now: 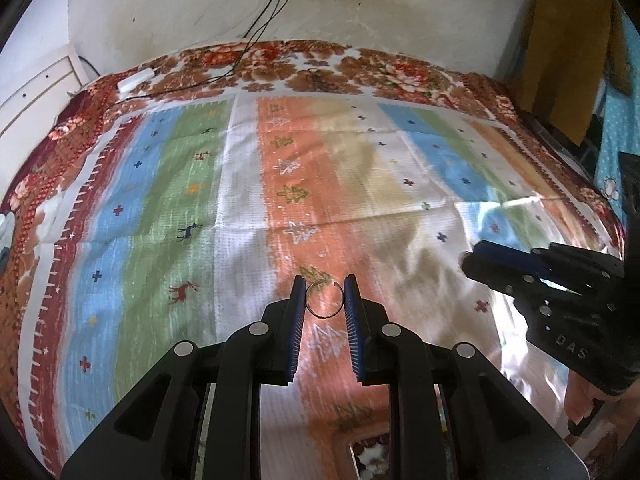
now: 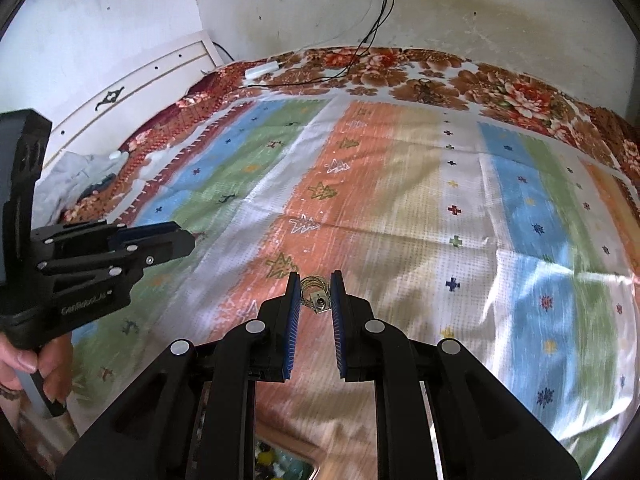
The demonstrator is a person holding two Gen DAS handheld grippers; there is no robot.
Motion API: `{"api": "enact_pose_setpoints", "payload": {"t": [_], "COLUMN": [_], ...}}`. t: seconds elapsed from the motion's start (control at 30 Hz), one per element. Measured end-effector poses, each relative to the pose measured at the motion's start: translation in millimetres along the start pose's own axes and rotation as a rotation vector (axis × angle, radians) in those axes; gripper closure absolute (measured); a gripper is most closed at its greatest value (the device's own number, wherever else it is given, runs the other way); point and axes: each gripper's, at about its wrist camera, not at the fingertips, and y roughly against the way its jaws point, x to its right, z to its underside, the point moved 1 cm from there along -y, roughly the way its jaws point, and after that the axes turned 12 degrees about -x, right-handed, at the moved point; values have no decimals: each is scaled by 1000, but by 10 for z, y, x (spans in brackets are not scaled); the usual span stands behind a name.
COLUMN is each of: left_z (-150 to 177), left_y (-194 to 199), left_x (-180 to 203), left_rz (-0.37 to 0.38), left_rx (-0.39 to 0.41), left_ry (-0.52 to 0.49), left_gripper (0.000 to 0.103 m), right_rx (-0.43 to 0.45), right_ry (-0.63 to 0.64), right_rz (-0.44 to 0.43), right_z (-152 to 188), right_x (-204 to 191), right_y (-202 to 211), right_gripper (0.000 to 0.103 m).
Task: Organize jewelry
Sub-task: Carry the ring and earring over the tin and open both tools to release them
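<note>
Underneath everything, a wide bed (image 1: 168,184) spread with a glossy striped cloth in orange, white, blue and green, floral brown border along the far edge. No desk anywhere in view. At the bottom edge of both wrist views, just a sliver of a shallow tray of mixed trinkets (image 2: 280,466), close below the grippers.

Left gripper (image 1: 324,300): fingers (image 1: 297,308) drawn in and pinching a thin silver wire hoop (image 1: 323,298) across its width, the ring's flat face turned toward the camera, clear of the cloth.

Right gripper (image 2: 315,298): fingers (image 2: 337,304) clenched on a small gold-and-silver bundle of loops with a square clasp (image 2: 316,296), gold loops pointing away, clasp hanging nearer the wrist.

Both pieces already in hand, side by side above the bed. Likely next: setting each down apart. Neither hand clearly nearer any sorting spot; none visible on the cloth ahead. Risk of the hoop twisting out of so light a pinch.
</note>
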Motion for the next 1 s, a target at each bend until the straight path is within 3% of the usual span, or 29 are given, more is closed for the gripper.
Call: {"api": "enact_pose_setpoints", "payload": {"t": [0.57, 1.0], "left_z": [528, 828], "left_y": [348, 475], "left_x": [187, 321], "left_rz": [27, -6], "left_rx": [38, 68], "left_ry": [-57, -105], "left_gripper": [84, 84], "right_rx": [37, 47], "right_ry": [7, -14], "right_rz": [-12, -14], "right_z": [418, 737], "right_x": [-192, -252], "right_y": [321, 441], "right_gripper": [87, 87]}}
